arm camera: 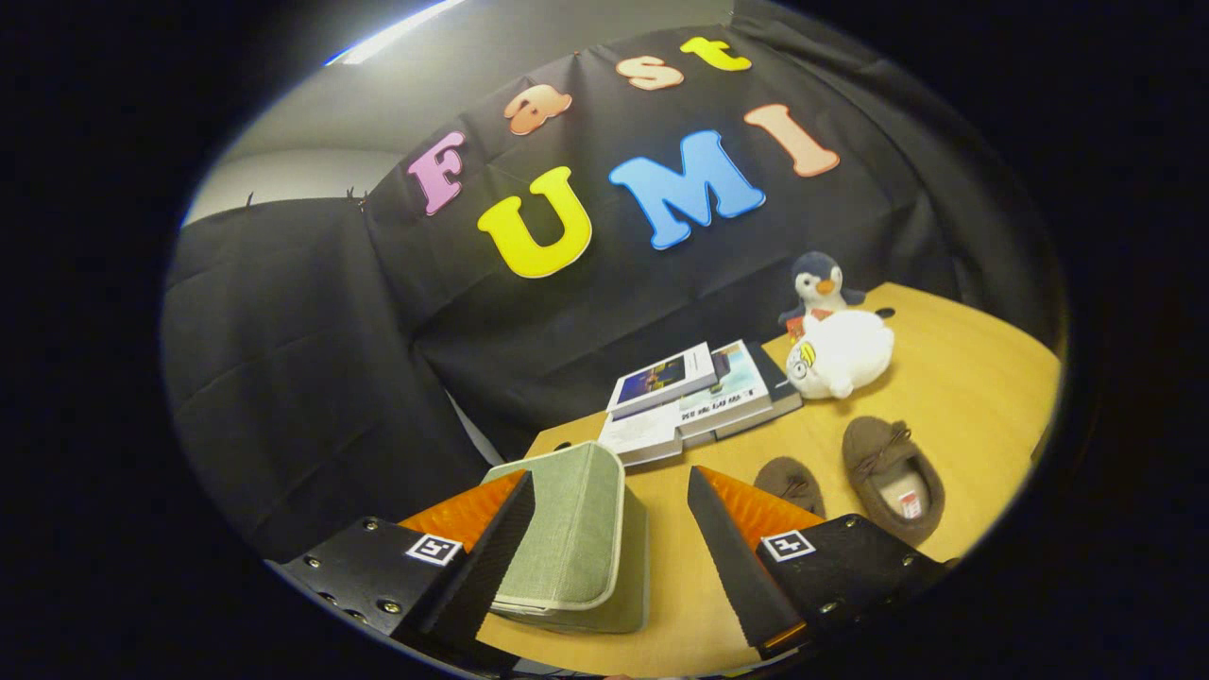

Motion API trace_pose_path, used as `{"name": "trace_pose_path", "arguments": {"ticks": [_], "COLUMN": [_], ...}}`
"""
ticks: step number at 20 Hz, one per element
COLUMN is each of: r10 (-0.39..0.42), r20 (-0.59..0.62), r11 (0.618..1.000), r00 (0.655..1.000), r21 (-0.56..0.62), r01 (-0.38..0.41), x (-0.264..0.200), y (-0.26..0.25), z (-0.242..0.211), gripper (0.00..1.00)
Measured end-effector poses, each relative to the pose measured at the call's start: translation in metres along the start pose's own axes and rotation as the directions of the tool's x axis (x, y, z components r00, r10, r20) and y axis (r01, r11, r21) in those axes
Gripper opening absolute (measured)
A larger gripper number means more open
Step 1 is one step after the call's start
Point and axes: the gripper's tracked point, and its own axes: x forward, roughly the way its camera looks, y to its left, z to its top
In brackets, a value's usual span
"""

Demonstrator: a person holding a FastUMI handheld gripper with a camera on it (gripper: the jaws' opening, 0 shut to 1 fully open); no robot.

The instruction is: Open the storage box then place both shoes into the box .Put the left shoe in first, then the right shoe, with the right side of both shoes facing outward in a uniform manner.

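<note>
Nearest, gripper (609, 543) with fingers spread wide, nothing held between them. Left finger (482, 548) lying just against the near left corner of the green fabric storage box (567, 529); whether touching or only overlapping in view, cannot tell. Right finger (732, 557) apart from the box, with bare wooden table (973, 397) showing in the gap. Storage box standing on the table's near left part, lid down and closed, pale piping along the lid's edge, most of it sitting between the fingers and slightly toward the left one.

Just beyond the right finger, two brown moccasin slippers on the table. Smaller-looking one (791, 484) partly hidden behind the right fingertip, only its toe and bow visible. Other slipper (895, 477) to its right, fully seen, opening up, pale insole with a small label inside, bow on its upper.

Farther on, behind the box, stack of books (694, 397) lying flat, top one smaller and askew on the lower ones. To the right of the books, white plush toy (841, 354) lying on the table, touching or nearly touching the stack. Behind it, plush penguin (817, 288) upright, close to the black cloth wall (312, 359) draped behind the table.
</note>
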Motion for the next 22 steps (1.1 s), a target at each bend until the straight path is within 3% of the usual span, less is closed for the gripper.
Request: {"name": "trace_pose_path", "arguments": {"ticks": [3,9,13,22], "r10": [0.053,0.156,0.234,0.343], "r20": [-0.087,-0.173,-0.2,-0.219], "r11": [0.988,0.928,0.845,0.685], "r00": [0.995,0.972,0.952,0.913], "r21": [0.146,0.363,0.525,0.723], "r01": [-0.039,-0.085,-0.098,-0.084], "x": [0.012,0.025,0.033,0.048], "y": [0.0,0.001,0.002,0.012], "z": [-0.024,-0.058,-0.077,-0.104], "gripper": [0.97,0.97,0.97,0.97]}}
